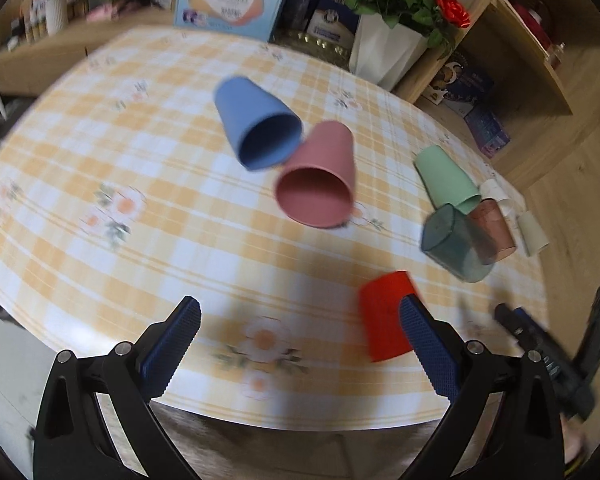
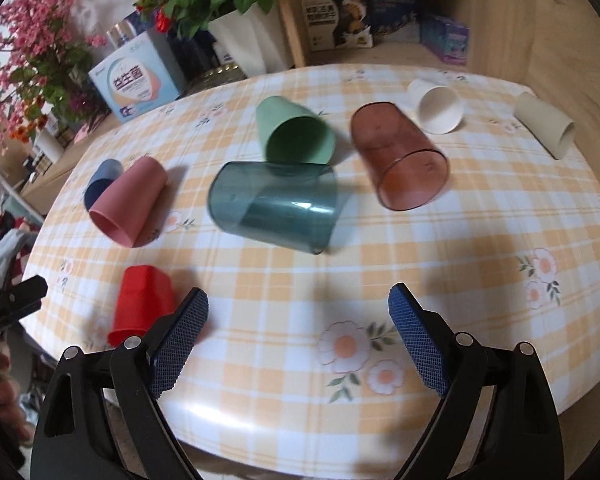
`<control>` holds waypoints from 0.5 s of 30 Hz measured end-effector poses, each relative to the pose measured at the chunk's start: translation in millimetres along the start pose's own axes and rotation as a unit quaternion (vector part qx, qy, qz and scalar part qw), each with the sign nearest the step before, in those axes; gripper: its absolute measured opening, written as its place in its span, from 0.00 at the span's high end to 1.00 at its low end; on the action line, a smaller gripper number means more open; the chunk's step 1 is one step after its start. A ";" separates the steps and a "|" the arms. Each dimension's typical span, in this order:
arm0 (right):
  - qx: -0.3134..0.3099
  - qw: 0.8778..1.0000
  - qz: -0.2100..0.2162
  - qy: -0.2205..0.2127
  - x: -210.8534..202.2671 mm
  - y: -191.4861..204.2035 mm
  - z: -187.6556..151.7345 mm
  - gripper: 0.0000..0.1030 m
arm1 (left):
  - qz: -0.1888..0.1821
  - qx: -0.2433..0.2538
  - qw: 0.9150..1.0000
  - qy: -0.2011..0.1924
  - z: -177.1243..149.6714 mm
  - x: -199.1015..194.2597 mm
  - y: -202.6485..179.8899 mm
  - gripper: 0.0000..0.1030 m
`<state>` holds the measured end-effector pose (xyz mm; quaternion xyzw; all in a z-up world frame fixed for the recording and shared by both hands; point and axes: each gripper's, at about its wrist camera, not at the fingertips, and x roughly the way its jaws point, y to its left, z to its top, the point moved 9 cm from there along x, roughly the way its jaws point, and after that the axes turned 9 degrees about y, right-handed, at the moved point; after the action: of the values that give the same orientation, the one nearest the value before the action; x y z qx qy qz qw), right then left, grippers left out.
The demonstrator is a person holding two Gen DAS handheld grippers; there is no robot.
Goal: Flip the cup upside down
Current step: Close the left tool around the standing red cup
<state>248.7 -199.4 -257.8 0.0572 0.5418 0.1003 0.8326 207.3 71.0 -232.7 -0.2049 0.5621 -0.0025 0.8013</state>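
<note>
A round table (image 2: 440,248) under a yellow-and-white checked cloth with printed daisies fills both wrist views. Many cups are scattered on it, and all but one lie on their sides.

Seen from the right wrist, the largest is a clear teal tumbler (image 2: 274,208) at the centre, mouth toward 4 o'clock. At 1 o'clock from it lies a clear brown tumbler (image 2: 398,158). At 12 o'clock a mint green cup (image 2: 294,136) is touching or just beside the teal one; which cannot be told. At 9 o'clock a pink cup (image 2: 128,202) lies against a blue cup (image 2: 102,182). A red cup (image 2: 142,304) stands mouth-down at 7 o'clock, already flipped. Far off at 2 o'clock lie a white cup (image 2: 438,110) and a beige cup (image 2: 544,124).

The right gripper (image 2: 298,312) hovers over the near edge, its blue-padded tongs spread wide and holding nothing. The left gripper (image 1: 300,320) is likewise released and empty; the red cup (image 1: 384,316) sits just behind its right finger.

Which cup comes next cannot be told.

Risks, as a judgement: a cup on its side can roll away when one finger touches first. The smooth clear tumblers may slip from the pads mid-turn. Reaching for the teal tumbler could nudge the mint cup. The left gripper's finger could knock over the red cup.
</note>
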 end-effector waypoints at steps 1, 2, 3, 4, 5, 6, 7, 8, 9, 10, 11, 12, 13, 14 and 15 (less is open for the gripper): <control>0.002 1.000 -0.003 0.002 1.4 -4.7 -1.5 0.14 | -0.012 -0.006 1.000 0.012 0.2 5.2 -6.1 0.06; 0.006 1.000 -0.002 0.006 3.0 -8.9 -3.1 0.14 | -0.022 -0.011 0.999 0.023 0.7 10.4 -12.4 0.07; 0.011 1.000 0.004 0.010 4.6 -11.9 -4.8 0.14 | -0.029 -0.014 0.999 0.029 1.3 14.0 -16.6 0.10; 0.018 1.000 0.015 0.017 6.4 -15.3 -7.1 0.14 | -0.038 -0.020 0.998 0.039 2.5 19.1 -22.2 0.12; 0.024 0.999 0.019 0.022 7.9 -19.3 -9.0 0.14 | -0.046 -0.025 0.998 0.047 3.3 23.9 -26.6 0.12; 0.028 0.999 0.016 0.024 8.4 -22.1 -10.6 0.14 | -0.053 -0.031 0.997 0.055 4.2 28.6 -31.1 0.12; 0.032 0.999 0.011 0.025 8.8 -27.6 -11.5 0.14 | -0.064 -0.041 0.995 0.067 5.0 36.0 -35.9 0.13; 0.034 0.999 0.009 0.025 9.1 -30.2 -12.3 0.14 | -0.069 -0.048 0.994 0.075 5.4 41.6 -38.2 0.14; 0.037 0.999 0.007 0.025 8.8 -33.4 -12.9 0.14 | -0.073 -0.056 0.992 0.083 6.3 47.6 -40.1 0.15; 0.042 0.999 0.007 0.024 8.1 -37.2 -13.1 0.14 | -0.074 -0.064 0.991 0.093 7.2 55.0 -41.1 0.17; 0.045 0.999 0.007 0.023 7.3 -40.0 -13.0 0.14 | -0.072 -0.071 0.990 0.100 7.9 60.8 -40.4 0.18; 0.048 0.999 0.007 0.021 6.3 -42.3 -13.0 0.14 | -0.068 -0.080 0.989 0.108 8.5 68.6 -38.6 0.19; 0.052 0.998 0.007 0.019 5.0 -45.4 -12.8 0.14 | -0.064 -0.086 0.988 0.113 8.7 73.0 -36.1 0.20; 0.055 0.998 0.007 0.018 4.1 -47.4 -13.0 0.14 | -0.058 -0.095 0.987 0.119 8.5 78.3 -32.3 0.21; 0.057 0.998 0.007 0.017 3.3 -49.2 -13.1 0.14 | -0.057 -0.099 0.986 0.123 8.5 80.9 -31.0 0.23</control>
<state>243.2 -246.7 -276.0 0.1065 0.5602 0.0765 0.8179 251.8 26.5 -292.8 -0.3132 0.6409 -0.0179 0.7007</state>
